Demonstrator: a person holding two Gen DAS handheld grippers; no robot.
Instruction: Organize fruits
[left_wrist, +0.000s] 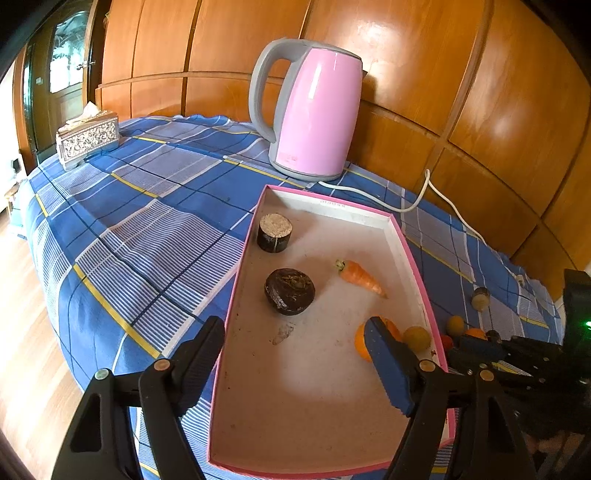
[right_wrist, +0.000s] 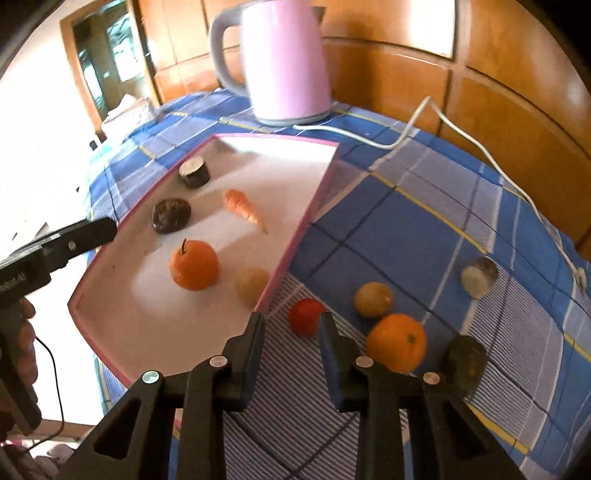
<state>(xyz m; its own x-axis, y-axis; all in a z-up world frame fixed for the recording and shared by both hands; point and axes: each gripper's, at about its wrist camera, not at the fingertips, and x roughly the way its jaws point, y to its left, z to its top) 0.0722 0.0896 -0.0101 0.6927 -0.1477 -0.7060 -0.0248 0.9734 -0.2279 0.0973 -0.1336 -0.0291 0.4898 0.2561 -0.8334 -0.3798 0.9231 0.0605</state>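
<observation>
A blue plaid tablecloth (left_wrist: 155, 206) covers the whole table, falling away at its left edge toward the wooden floor, while wood panelling closes off the far and right sides. On it lies the pink-rimmed tray (left_wrist: 236, 280), a shallow open box whose low walls run all round; much of its near floor is bare. Behind the tray's far wall stands the pink kettle (left_wrist: 314, 110), and its white cord (right_wrist: 480, 147) trails across the cloth to the right, beyond the loose fruit. A patterned tissue box (left_wrist: 86, 142) sits near the cloth's far left edge, well apart from everything else. The left gripper (left_wrist: 295, 347) hangs over the tray's near end with its jaws spread wide and nothing between them; one finger is outside the left wall, the other in front of the orange (right_wrist: 194, 264) lying in the tray. The right gripper (right_wrist: 291, 325) is low over the cloth just outside the tray's right wall, jaws parted and empty, with the small red fruit (right_wrist: 306, 315) just ahead of the gap. Inside the tray also lie a yellow fruit (right_wrist: 251, 286) against the right wall, a carrot (left_wrist: 360, 277), a dark round fruit (left_wrist: 290, 291) and a dark cut piece (left_wrist: 274, 233). On the cloth, close together, rest a second orange (right_wrist: 397, 341), a yellow-green fruit (right_wrist: 373, 299), a pale cut piece (right_wrist: 478, 277) and a dark piece (right_wrist: 463, 360) beside the right finger.
</observation>
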